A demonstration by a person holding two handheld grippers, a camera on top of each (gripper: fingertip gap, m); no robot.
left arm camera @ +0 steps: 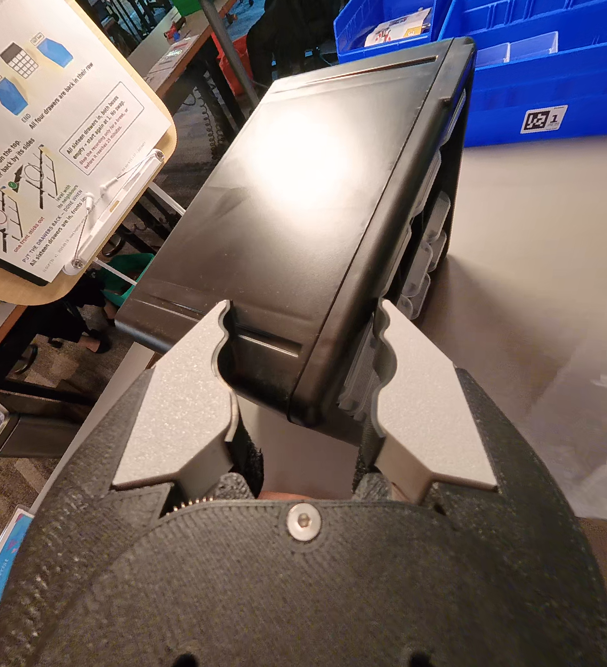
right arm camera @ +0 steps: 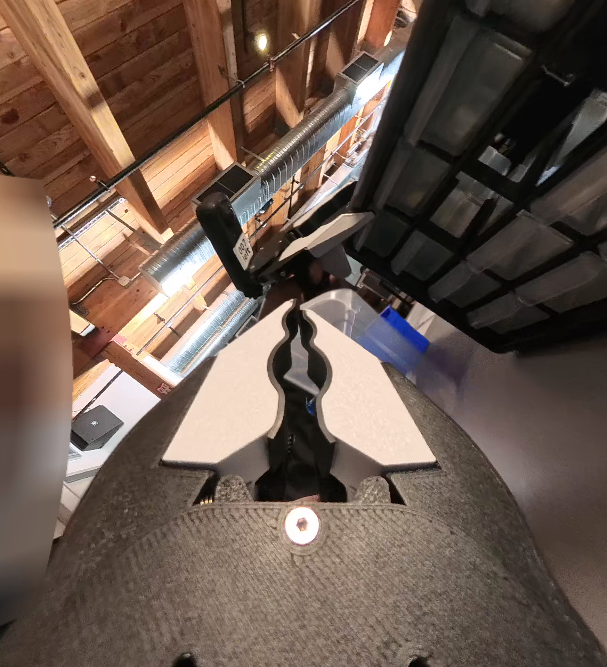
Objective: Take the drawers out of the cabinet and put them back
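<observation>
Cabinet (left arm camera: 313, 187): a black plastic box, tilted, one corner near the tabletop (left arm camera: 547, 252); its glossy top faces the left wrist view and its drawer face looks toward the right hand-held gripper.
Drawers (right arm camera: 518, 245): small translucent grey boxes in a black grid, most of them seated; a few cells look dark, though I cannot tell whether those are empty.
Left hand-held gripper (left arm camera: 304, 317): spread wide, straddling the cabinet's near corner. One finger (left arm camera: 201, 346) lies over the top panel, the other (left arm camera: 406, 346) by the drawer side. Whether the pads press on it I cannot tell.
Right hand-held gripper (right arm camera: 296, 306): fingers brought together, nothing between them, aimed up and off the cabinet.
Handling, cabinet: likely light but bulky; the smooth shell looks slippery, so a grip across a corner may slide. Pressing down on the top should steady it better.
Handling, drawers: thin, stiff, light plastic. Take one by its front lip or both side walls and pull straight, as a skewed drawer would probably bind.
Nearby: blue bins (left arm camera: 547, 72) behind, an instruction sheet (left arm camera: 42, 126) on a stand.
</observation>
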